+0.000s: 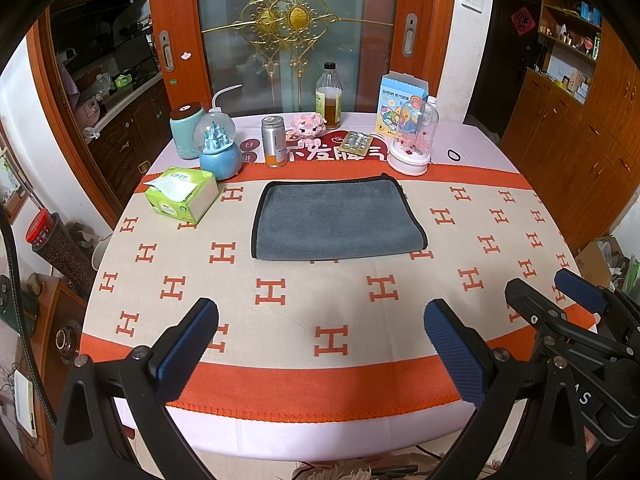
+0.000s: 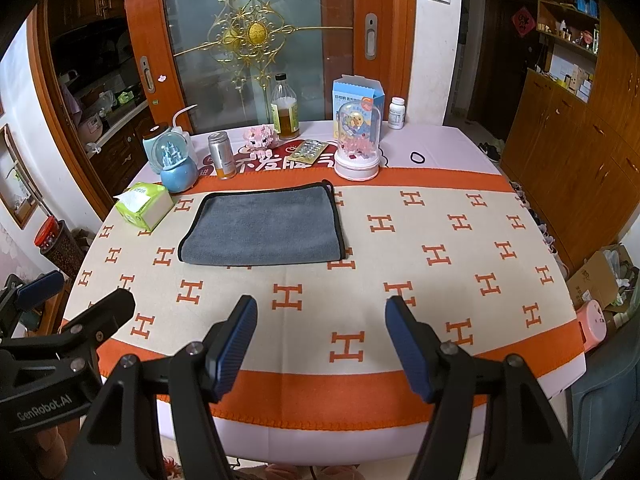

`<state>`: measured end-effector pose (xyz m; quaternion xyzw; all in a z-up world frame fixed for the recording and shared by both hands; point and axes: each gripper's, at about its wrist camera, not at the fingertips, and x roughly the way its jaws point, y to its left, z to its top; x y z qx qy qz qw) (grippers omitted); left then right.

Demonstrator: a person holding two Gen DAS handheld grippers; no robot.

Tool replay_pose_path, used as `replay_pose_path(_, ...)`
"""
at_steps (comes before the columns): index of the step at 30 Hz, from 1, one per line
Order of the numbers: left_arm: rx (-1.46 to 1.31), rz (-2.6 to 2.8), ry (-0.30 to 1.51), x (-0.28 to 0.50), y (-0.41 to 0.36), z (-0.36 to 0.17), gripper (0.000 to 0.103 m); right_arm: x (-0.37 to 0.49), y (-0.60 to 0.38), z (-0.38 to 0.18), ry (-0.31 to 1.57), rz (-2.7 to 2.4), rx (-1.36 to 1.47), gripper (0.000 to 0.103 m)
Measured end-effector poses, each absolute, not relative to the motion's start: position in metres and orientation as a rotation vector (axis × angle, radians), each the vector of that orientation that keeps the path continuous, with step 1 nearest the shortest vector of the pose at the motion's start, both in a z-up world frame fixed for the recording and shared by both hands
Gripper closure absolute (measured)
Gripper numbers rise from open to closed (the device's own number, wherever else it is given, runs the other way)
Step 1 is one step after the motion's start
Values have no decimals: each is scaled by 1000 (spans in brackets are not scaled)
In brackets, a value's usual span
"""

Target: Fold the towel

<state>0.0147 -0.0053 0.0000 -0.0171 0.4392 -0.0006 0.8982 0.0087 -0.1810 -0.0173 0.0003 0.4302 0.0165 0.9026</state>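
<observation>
The grey towel [image 1: 338, 220] lies flat on the H-patterned orange and cream tablecloth [image 1: 280, 312], black piping along its far and side edges and a soft rounded near edge, which suggests it is already doubled once. Nobody touches it; the step in hand looks like the approach before a further fold. The left gripper [image 1: 320, 344] hangs over the table edge nearest the person, well short of the towel, its blue-padded fingers [image 1: 188, 344] spread wide and holding nothing. The right gripper [image 2: 320, 344] is likewise spread wide and empty, also well short of the towel. The next move would call for each tool to reach a corner on one side of the towel, pinch both layers, and carry that side across. Left of the towel sits a green tissue pack [image 1: 182, 196]; beyond it stand a castle snow globe [image 1: 218, 148], a metal canister [image 1: 274, 142] and a domed toy [image 1: 412, 136]. Past the towel rises a wood-framed glass door [image 1: 296, 32] with gilt scrollwork
</observation>
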Motion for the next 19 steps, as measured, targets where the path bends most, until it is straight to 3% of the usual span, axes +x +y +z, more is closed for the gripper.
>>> replay_pose_path(19, -32, -3, 922, 2, -5, -6, 1, 3, -181, -18, 887, 38, -4, 36)
